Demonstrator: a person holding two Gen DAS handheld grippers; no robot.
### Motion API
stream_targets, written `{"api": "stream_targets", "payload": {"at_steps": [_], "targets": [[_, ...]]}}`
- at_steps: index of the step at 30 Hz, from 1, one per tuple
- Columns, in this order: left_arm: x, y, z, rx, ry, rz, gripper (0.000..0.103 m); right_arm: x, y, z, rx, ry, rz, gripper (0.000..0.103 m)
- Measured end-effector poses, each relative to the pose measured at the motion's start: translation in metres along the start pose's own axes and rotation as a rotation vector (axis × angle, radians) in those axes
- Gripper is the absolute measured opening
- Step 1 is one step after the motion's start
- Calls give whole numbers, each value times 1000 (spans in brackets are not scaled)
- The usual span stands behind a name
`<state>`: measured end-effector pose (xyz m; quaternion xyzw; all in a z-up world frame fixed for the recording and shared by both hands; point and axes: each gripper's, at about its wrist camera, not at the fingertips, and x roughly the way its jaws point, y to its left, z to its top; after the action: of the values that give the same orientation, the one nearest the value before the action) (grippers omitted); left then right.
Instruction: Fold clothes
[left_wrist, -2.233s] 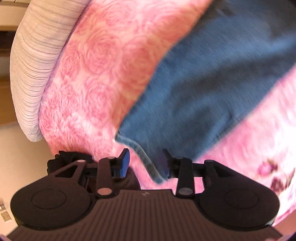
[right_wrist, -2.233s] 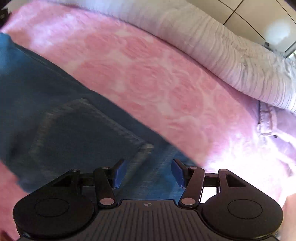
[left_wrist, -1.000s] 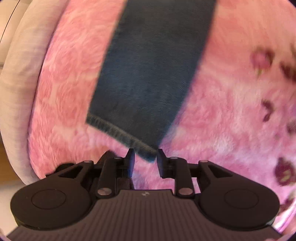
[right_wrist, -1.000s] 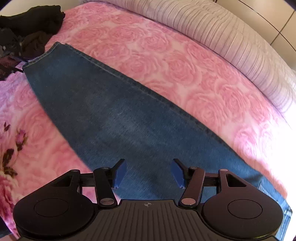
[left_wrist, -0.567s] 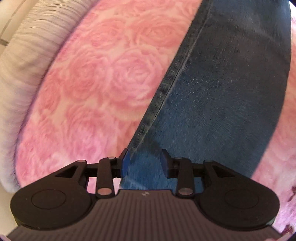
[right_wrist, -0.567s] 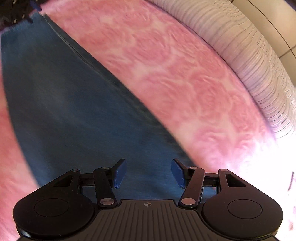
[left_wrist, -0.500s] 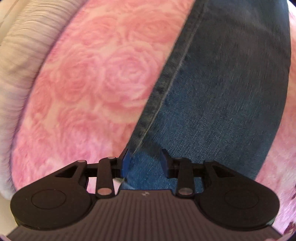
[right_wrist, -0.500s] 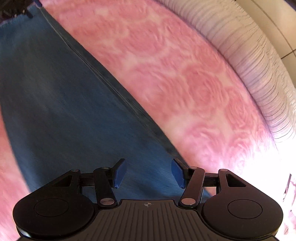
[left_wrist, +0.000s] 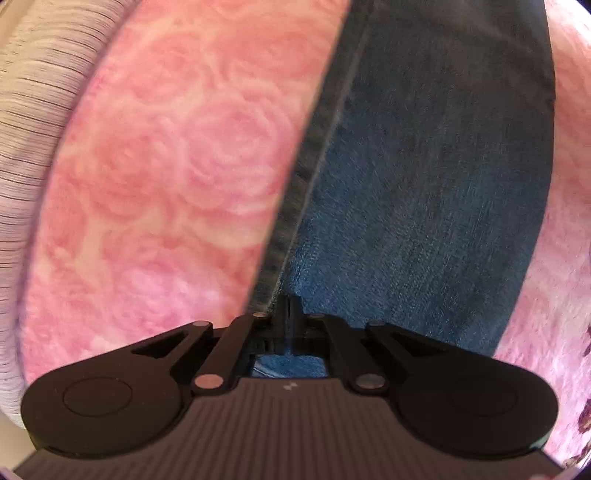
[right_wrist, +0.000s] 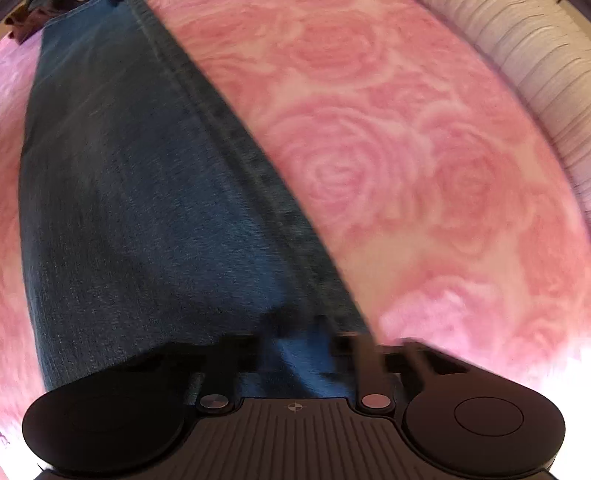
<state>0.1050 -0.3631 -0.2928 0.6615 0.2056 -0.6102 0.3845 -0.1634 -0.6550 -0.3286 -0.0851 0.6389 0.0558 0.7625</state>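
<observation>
A pair of blue jeans (left_wrist: 424, 184) lies flat on a pink rose-patterned blanket (left_wrist: 166, 166). My left gripper (left_wrist: 288, 310) is shut on the jeans' side seam at the near end of the denim. In the right wrist view the same jeans (right_wrist: 129, 203) stretch away to the upper left. My right gripper (right_wrist: 295, 347) is pressed low onto their near edge. Its fingers are blurred and partly hidden, with denim bunched between them, so I cannot tell how far the jaws stand apart.
A grey-striped white pillow or duvet (left_wrist: 33, 110) runs along the blanket's left edge, and shows as a striped roll (right_wrist: 546, 74) at the upper right. Dark clothes (right_wrist: 26, 22) lie beyond the jeans' far end. Pink blanket (right_wrist: 406, 166) lies to the right of the jeans.
The left gripper went from open around the seam to shut on it. The right gripper sank lower onto the denim edge, and its fingers now blur with cloth between them.
</observation>
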Motion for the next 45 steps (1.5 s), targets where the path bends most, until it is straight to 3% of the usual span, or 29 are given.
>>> {"api": "stream_targets", "payload": {"at_steps": [3, 11, 15, 19, 24, 28, 31, 34, 38, 45], "targets": [[3, 7, 1, -36, -8, 6, 0, -14, -4, 1, 14, -29, -29, 11], [18, 17, 1, -123, -21, 8, 0, 5, -11, 15, 68, -16, -70, 11], [17, 11, 0, -119, -25, 39, 0, 8, -4, 13, 90, -29, -122, 11], [16, 11, -1, -116, -5, 56, 0, -6, 9, 13, 153, -25, -231, 22], [8, 14, -5, -152, 14, 72, 1, -37, 39, 1, 381, -70, -284, 44], [-8, 4, 2, -118, -7, 94, 18, -58, 81, -25, 566, -111, -280, 47], [-27, -13, 17, -52, -57, 103, 20, -69, 117, -48, 699, -122, -262, 47], [-46, -42, 44, 43, -134, 80, 21, -79, 146, -74, 852, -137, -254, 47], [-69, -96, 91, 221, -237, 35, 32, -94, 176, -114, 1093, -174, -251, 47], [-95, -189, 177, 432, -369, -38, 36, -125, 171, -232, 1583, -392, -268, 50]]}}
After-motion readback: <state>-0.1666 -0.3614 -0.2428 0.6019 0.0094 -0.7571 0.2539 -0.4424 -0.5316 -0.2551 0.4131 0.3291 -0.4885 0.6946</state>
